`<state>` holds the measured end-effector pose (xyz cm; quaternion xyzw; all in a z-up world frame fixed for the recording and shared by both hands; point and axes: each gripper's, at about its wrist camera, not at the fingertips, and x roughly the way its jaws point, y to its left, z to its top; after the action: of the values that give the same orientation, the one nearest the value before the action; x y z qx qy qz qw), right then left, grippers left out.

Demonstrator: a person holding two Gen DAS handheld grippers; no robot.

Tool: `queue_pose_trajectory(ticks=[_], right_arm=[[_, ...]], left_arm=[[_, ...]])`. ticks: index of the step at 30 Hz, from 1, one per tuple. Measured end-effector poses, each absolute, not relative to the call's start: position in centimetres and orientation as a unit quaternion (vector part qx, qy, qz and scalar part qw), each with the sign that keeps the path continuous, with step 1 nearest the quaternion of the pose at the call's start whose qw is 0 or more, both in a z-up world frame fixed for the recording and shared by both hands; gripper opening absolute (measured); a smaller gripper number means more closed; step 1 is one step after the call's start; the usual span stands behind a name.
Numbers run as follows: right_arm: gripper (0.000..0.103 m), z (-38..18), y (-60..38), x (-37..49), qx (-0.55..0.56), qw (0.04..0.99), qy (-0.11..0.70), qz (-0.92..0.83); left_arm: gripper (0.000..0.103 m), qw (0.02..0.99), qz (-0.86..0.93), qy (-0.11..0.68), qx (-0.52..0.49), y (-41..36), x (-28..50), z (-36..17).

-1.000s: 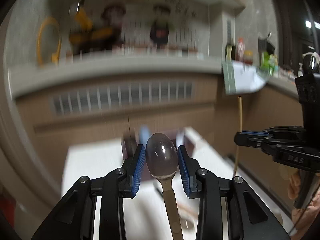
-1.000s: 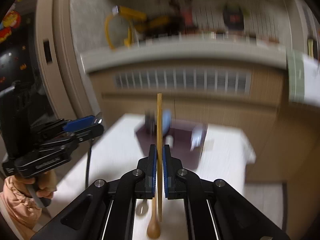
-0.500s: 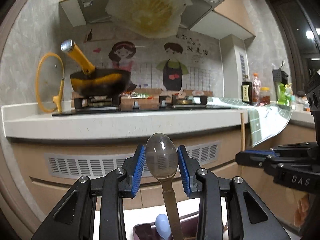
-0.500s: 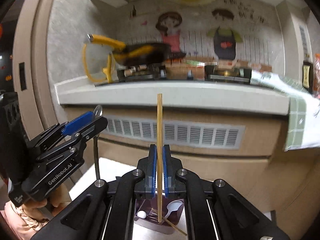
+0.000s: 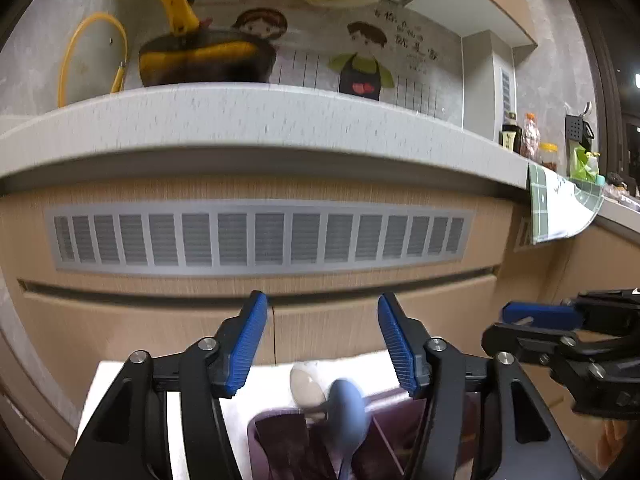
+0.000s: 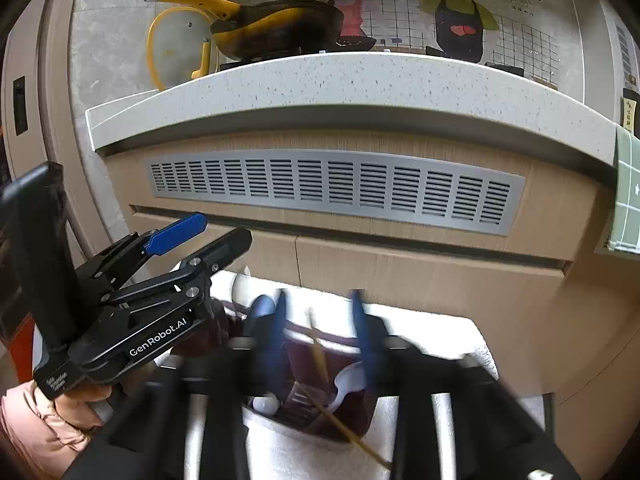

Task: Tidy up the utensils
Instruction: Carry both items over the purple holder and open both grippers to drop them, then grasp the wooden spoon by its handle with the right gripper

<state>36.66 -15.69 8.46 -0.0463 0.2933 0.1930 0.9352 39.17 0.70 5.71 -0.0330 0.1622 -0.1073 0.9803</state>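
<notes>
Over the dark purple utensil holder (image 5: 280, 440), which stands on a white table (image 5: 120, 380) in front of the kitchen counter (image 5: 280, 120), both grippers hang with nothing between their fingers; the left gripper (image 5: 318, 340) has its blue pads spread wide, and below that gap a grey-blue spoon (image 5: 346, 412) and a pale spoon (image 5: 306, 386) stand bowl-up in the holder; the right gripper (image 6: 320, 320) is blurred, yet its two blue pads read as parted, with a thin wooden chopstick (image 6: 320, 360) leaning slantwise in the holder beneath them, its lower end crossing the near rim; a white spoon (image 6: 346, 380) lies in the same holder, and a small white rounded thing beside it is too smeared to name; judging by this, the task looks well along, with several utensils already dropped in and both tools released; whether more utensils wait on the table cannot be told, since the near part of the surface is hidden by the gripper bodies; the holder's dividers show only in part, so which compartment each piece sits in is uncertain; the far edge of the table nearly meets the cabinet front.
</notes>
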Motion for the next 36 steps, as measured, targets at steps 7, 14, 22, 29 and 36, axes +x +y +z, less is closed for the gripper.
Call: queue_pose_trajectory(ticks=[7,14,22,29,36], right_arm=[[0.040,8.9,-16.7,32.1,-0.077,0.938,0.277,0.192],[0.041,5.3,-17.6,26.6,-0.093,0.911,0.332,0.229],[0.041,-3.3,-19.1,23.0,-0.061,0.857,0.445,0.252],[0.041,-6.7,-17.8,20.6,-0.053,0.831,0.478,0.280],[0.040,-7.7,-18.2,20.1,-0.046,0.820,0.497,0.279]], left_arm=[[0.059,0.974,-0.118,0.186,-0.042,2.1,35.3,6.5],[0.060,0.955,-0.148,0.256,-0.024,1.3,29.9,3.2],[0.060,0.910,-0.158,0.382,-0.012,-0.7,27.6,-3.8],[0.060,0.871,-0.223,0.436,-0.031,-2.9,29.7,-6.2],[0.060,0.876,-0.169,0.451,-0.033,-2.8,29.6,-6.6]])
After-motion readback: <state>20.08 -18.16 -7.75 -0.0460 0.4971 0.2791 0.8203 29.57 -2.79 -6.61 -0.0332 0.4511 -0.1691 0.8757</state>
